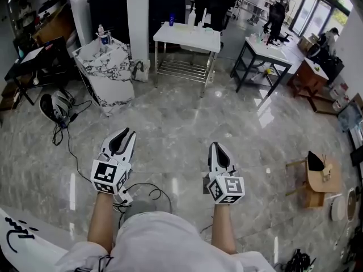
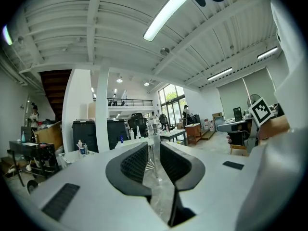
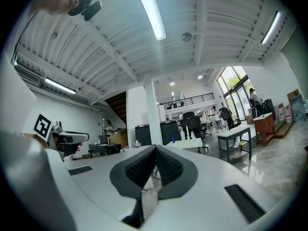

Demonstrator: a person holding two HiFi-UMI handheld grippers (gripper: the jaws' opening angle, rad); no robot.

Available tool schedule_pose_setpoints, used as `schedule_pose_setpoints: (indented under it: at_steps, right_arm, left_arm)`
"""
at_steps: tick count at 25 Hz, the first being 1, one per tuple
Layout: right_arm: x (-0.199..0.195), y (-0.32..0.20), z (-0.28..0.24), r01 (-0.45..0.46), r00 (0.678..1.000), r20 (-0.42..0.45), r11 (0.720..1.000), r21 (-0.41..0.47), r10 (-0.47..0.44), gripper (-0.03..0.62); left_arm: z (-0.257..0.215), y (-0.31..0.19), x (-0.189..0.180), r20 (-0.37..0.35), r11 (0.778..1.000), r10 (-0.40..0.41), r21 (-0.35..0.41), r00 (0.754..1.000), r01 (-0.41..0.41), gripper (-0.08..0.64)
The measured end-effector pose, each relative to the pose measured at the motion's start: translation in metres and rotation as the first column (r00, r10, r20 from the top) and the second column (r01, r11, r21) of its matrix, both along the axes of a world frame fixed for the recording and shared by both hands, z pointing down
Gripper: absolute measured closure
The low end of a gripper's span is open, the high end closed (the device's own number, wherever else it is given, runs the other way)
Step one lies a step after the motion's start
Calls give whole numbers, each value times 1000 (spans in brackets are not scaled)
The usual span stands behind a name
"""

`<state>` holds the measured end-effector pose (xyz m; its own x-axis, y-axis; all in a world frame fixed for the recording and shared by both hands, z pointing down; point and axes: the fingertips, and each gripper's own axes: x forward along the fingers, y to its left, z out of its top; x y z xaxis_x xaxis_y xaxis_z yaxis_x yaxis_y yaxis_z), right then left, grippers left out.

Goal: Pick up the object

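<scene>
- The grey marbled stone floor (image 1: 187,123) filled most of the head view, and I held both tongs in the air over it, pointed away from me and touching nothing.
- My left tongs (image 1: 125,134) were parted by a narrow gap. In the left gripper view (image 2: 154,147) the ribbed black pads (image 2: 134,163) stood slightly apart, with only the floor and a distant table leg showing between them.
- My right tongs (image 1: 216,146) were pressed together. In the right gripper view (image 3: 155,149) the pads met at the tips, with nothing pinched.
- I could not tell from any view which thing was the object to pick up; neither pair of tongs had it.
- Only the gripper views showed the white ribbed ceiling (image 2: 96,28) and its long strip lamp (image 2: 166,13), and a railed upper gallery (image 3: 185,101) far back. Only the head view showed the floor around me.
- Ahead stood a square white pillar (image 1: 138,16), in front of tall black cabinets (image 1: 108,4) and covering part of them.
- Right of the pillar was a white metal table with a lower rack (image 1: 187,37), well apart from both tongs, with a small blue bottle (image 1: 171,20) on it.
- Further right stood a black-framed white-topped table (image 1: 272,52).
- A marble-patterned white slab box (image 1: 108,72) leaned left of the pillar.
- A small wooden stool (image 1: 323,177) stood to my right.
- A thin black cable (image 1: 68,146) trailed over the floor beside my left tongs.
</scene>
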<state>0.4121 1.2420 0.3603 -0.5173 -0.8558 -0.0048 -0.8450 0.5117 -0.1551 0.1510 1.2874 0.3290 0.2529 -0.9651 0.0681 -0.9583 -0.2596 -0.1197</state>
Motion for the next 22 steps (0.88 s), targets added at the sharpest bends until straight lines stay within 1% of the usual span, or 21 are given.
schedule_pose_setpoints:
  at_steps: [6, 11, 14, 17, 22]
  right_arm:
    - [-6, -35, 11, -3, 1000, -8, 1000, 5, 3, 586]
    - [-17, -89, 20, -26, 999, -22, 999, 19, 26, 586]
    - [-35, -139, 25, -36, 999, -28, 999, 18, 37, 586]
    - [-58, -200, 20, -49, 998, -31, 999, 22, 49, 586]
    - [-106, -298, 10, -37, 997, -70, 999, 6, 38, 586]
  left_arm:
    - [8, -35, -17, -12, 1000, -25, 9, 1000, 25, 486]
    - [18, -94, -35, -16, 999, -15, 29, 1000, 15, 486]
    - [23, -143, -54, -15, 999, -2, 34, 1000, 3, 486]
    - [16, -203, -78, -42, 999, 10, 48, 999, -8, 486]
    - [6, -304, -131, -55, 998, -11, 54, 998, 14, 486]
